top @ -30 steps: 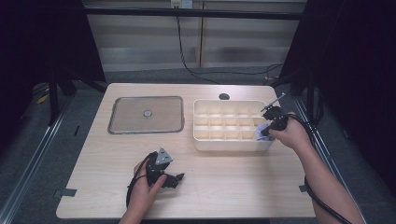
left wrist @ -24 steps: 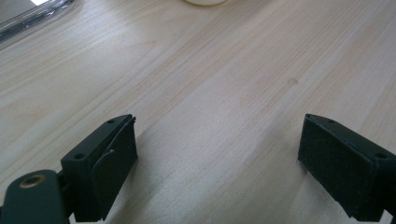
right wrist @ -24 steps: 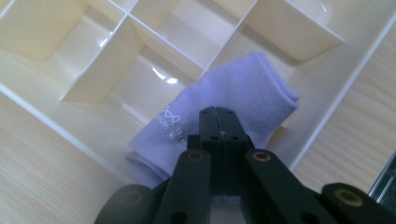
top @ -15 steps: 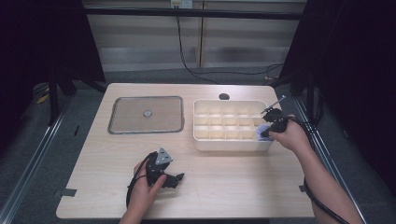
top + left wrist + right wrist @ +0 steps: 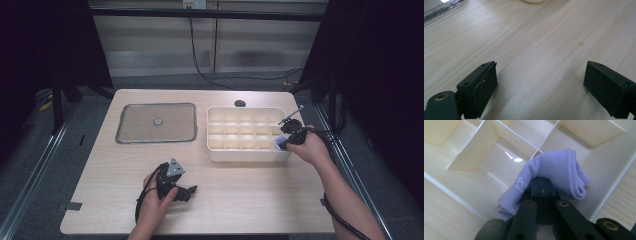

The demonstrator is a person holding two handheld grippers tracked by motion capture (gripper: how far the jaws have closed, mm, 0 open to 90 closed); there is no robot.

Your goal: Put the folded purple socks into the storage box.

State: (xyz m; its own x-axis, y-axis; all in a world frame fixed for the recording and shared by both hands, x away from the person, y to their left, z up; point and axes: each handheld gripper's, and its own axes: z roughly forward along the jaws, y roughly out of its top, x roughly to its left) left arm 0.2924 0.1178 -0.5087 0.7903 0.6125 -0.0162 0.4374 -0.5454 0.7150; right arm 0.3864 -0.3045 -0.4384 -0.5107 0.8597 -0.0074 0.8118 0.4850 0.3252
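A folded lilac sock (image 5: 554, 176) hangs over a compartment at the near right corner of the cream divided tray (image 5: 248, 154); my right gripper (image 5: 541, 187) is shut on it. In the high view that right gripper (image 5: 286, 141) sits at the tray's right end with a bit of the sock (image 5: 278, 146) showing under it. My left gripper (image 5: 189, 192) rests low on the table near the front edge, its jaws wide open over bare wood (image 5: 539, 75) with nothing between the fingers (image 5: 482, 87).
A clear flat lid (image 5: 156, 123) with a small centre knob lies on the table's left half. A dark round hole (image 5: 240, 103) sits behind the tray. The wooden table (image 5: 260, 200) has dark floor and metal rails on both sides.
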